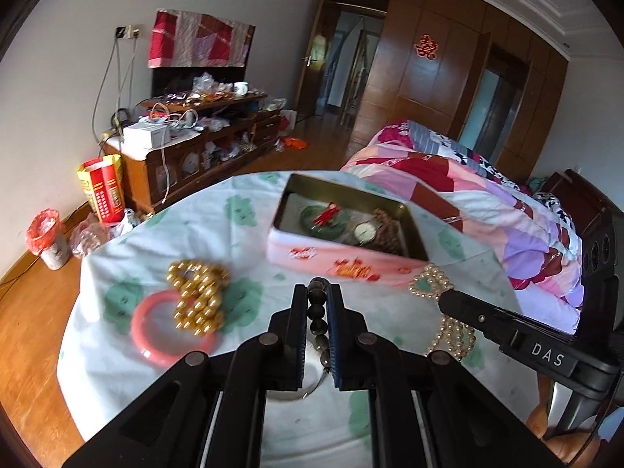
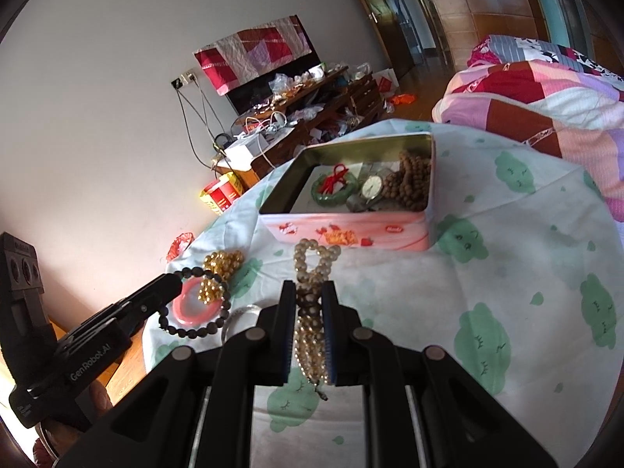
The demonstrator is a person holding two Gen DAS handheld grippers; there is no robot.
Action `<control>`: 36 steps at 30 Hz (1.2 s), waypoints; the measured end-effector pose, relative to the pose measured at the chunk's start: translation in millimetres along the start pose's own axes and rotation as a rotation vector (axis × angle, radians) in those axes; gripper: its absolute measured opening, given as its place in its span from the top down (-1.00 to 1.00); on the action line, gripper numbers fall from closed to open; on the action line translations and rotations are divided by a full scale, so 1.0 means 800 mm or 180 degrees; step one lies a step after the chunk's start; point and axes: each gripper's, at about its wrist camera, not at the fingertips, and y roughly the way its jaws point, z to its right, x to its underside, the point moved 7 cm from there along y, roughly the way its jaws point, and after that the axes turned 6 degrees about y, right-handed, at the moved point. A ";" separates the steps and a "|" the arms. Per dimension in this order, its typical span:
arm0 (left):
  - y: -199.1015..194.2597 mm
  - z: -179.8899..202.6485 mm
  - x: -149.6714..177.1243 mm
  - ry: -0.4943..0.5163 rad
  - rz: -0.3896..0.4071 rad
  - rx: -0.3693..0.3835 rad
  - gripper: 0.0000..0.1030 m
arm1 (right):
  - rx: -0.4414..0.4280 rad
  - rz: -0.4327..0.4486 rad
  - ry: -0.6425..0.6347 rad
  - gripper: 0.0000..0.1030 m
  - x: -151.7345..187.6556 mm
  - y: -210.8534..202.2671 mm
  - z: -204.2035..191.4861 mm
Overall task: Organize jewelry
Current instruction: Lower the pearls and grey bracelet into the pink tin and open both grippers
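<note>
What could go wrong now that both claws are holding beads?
The dark bead bracelet hangs loose from the left gripper, so it might snag the gold beads below. The pearl necklace in the right gripper trails long; its end could drag or miss the tin.

Left gripper point(image 1: 316, 292) clamped on a dark bead bracelet point(image 1: 315, 314), raised over the cloth-covered surface point(image 1: 249, 241). Ahead, an open pink tin point(image 1: 331, 259) with green bangle point(image 1: 323, 221) and watch point(image 1: 365, 231) inside. At left, gold beads point(image 1: 199, 296) across a pink bangle point(image 1: 156, 331). At right, right gripper point(image 1: 452, 300) closed on pearls point(image 1: 429, 284).
</note>
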 end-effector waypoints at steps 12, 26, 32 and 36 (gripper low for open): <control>0.061 0.014 -0.086 -0.0042 0.0246 0.0138 0.83 | -0.0032 0.0479 -0.0139 0.69 -0.105 0.007 -0.002; 0.177 0.008 -0.095 0.0071 -0.0100 -0.0018 0.83 | 0.0344 0.0449 -0.0060 0.69 -0.161 0.123 0.054; 0.203 0.005 -0.086 0.0201 -0.0251 -0.0247 0.82 | 0.0480 0.0372 -0.0126 0.69 -0.154 0.151 0.071; 0.214 -0.003 -0.084 0.0216 -0.0346 -0.0404 0.78 | 0.0436 0.0292 -0.0047 0.06 -0.147 0.158 0.076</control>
